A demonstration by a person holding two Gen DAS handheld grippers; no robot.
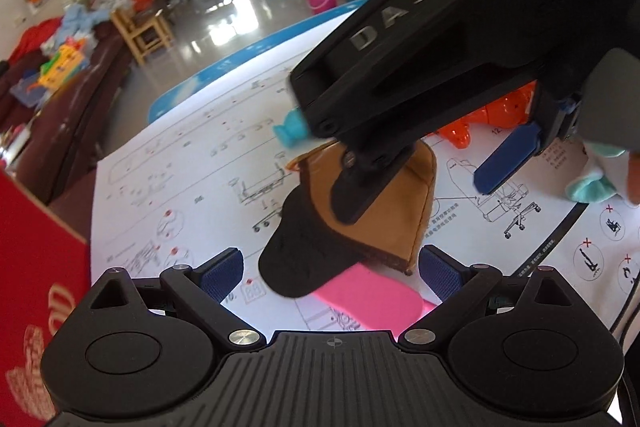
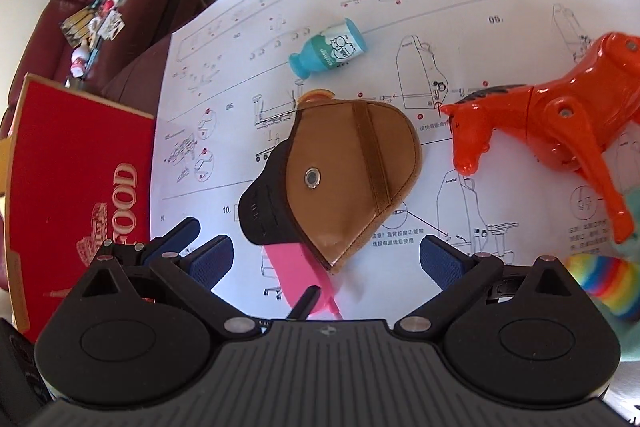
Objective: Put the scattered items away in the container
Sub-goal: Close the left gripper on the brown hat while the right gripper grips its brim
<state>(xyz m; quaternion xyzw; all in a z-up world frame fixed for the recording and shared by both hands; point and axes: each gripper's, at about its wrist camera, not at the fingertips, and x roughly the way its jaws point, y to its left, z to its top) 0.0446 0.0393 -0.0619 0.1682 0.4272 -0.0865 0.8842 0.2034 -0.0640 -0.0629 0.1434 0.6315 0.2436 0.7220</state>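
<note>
Below both grippers, a brown plush toy (image 2: 344, 171) with a black snout and pink tongue lies flat on the paper-covered surface (image 2: 460, 7). Spread wide, the left gripper (image 1: 330, 273) hovers by the tongue and grips nothing. Equally released, the right gripper (image 2: 326, 257) hangs over the toy, one finger (image 1: 358, 193) seeming to touch its brown side. A teal bottle (image 2: 328, 49) lies beyond, an orange horse (image 2: 560, 123) to the right, and the red box (image 2: 80, 187) at the left edge.

Right hand-held gripper (image 2: 326, 259) gapes above brown pouch (image 2: 352, 167) — orange horse (image 2: 560, 123) beside it.
</note>
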